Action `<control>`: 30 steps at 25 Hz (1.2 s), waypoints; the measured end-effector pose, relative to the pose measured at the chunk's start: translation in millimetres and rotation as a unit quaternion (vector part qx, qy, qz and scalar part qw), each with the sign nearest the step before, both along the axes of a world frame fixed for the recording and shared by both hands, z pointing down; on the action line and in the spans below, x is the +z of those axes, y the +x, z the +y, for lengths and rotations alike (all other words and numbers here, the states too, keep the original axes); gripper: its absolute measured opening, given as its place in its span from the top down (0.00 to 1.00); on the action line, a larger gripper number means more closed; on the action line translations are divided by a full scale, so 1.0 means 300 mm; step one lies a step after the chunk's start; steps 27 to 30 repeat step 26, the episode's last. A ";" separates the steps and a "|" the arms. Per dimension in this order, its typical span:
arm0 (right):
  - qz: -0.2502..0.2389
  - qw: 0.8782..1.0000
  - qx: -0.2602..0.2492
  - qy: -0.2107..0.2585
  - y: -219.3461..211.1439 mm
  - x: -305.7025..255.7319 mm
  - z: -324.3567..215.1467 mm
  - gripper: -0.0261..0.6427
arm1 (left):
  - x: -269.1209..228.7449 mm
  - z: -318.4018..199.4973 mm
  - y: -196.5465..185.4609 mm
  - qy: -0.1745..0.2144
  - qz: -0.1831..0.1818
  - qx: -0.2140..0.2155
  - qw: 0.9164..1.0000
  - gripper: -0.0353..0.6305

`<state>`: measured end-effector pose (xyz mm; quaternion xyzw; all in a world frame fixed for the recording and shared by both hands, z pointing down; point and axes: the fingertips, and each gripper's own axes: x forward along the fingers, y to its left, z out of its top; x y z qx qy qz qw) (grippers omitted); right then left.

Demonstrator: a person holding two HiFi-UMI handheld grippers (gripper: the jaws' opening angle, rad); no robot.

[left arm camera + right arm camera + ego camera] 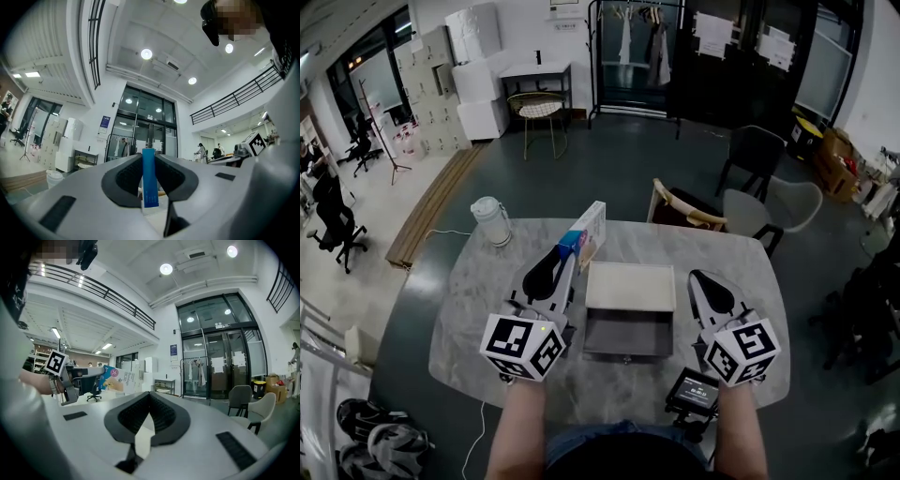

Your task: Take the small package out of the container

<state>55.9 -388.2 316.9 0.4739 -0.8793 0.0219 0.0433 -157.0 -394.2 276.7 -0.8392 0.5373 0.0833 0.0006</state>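
There is one table [469, 281]. On the tabletop I count one container [630, 285] at the middle of the near edge, with one drawer [628, 336], and one jug [491, 221] by the far left corner. There is one package [587, 234] and one screen device [692, 392] at the near edge. The grippers are two: left gripper [570, 261] and right gripper [705, 283].
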 end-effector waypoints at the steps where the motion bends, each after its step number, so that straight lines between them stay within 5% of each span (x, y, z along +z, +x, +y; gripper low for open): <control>1: 0.003 1.000 -0.002 0.000 0.002 -0.001 -0.003 0.92 | -0.002 -0.003 0.003 0.000 0.001 -0.001 1.000 0.81; 30: -0.003 1.000 0.000 -0.003 0.031 0.013 -0.053 0.92 | -0.004 -0.032 0.003 0.003 -0.006 -0.009 1.000 0.81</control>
